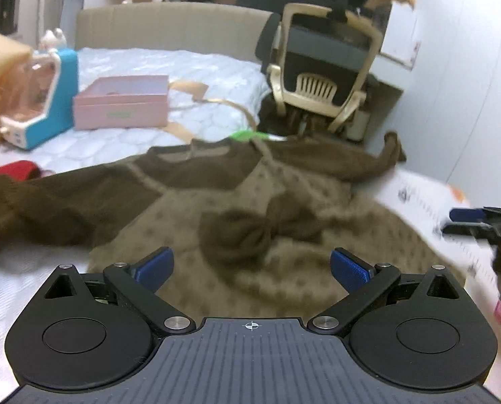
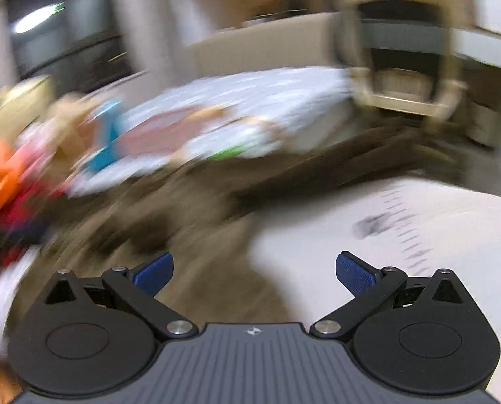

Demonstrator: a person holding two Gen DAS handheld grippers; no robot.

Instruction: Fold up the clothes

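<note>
while hovering with jaws spread wide and empty, left gripper [image 1: 252, 266] facing brown sweater [image 1: 216, 195] lying flat on bed [image 1: 169, 67], sleeves stretching crosswise; right gripper [image 2: 254, 271], likewise gaping, sweeping blurrily beside hem, seemingly nearer right sleeve.

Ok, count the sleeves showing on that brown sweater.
2. One sleeve stretches left across the bed; the other sleeve runs right, its cuff toward the wall. The sweater lies front-up, bow showing.
</note>
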